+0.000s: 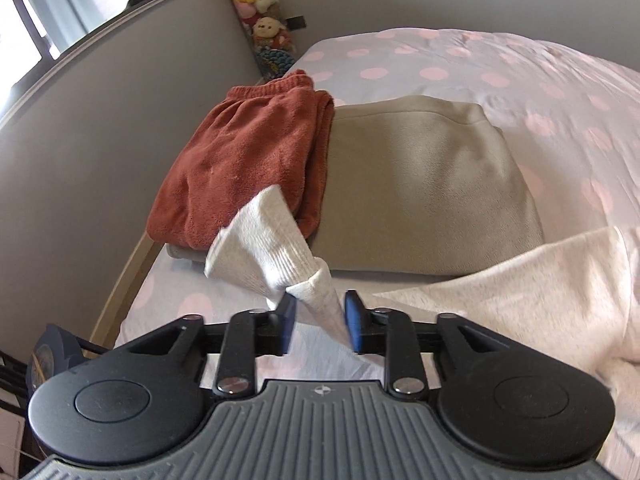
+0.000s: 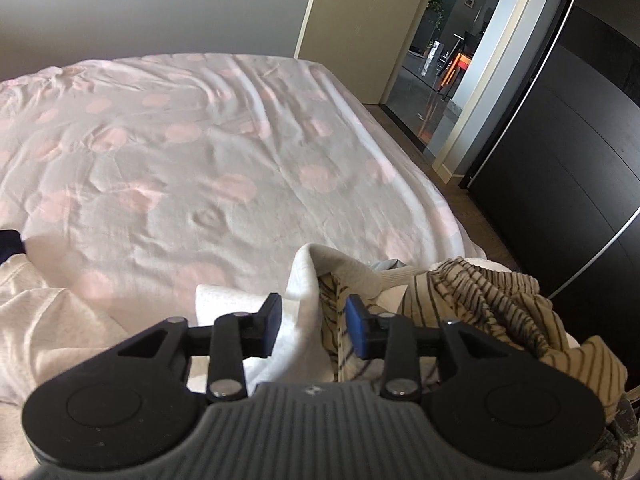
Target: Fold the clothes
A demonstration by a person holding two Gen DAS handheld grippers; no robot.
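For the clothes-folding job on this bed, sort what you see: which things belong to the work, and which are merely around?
Part of the job:
white garment
its ribbed cuff
striped garment
folded rust garment
folded beige garment
left gripper
right gripper

Just around:
soft toys
doorway
dark wardrobe

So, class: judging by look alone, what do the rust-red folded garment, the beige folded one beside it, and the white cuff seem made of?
Rust-red garment: probably fleece or terry; fuzzy, matte nap. Beige garment: smooth, dense knit, perhaps; flat matte surface. White cuff: ribbed knit; parallel ridges show.
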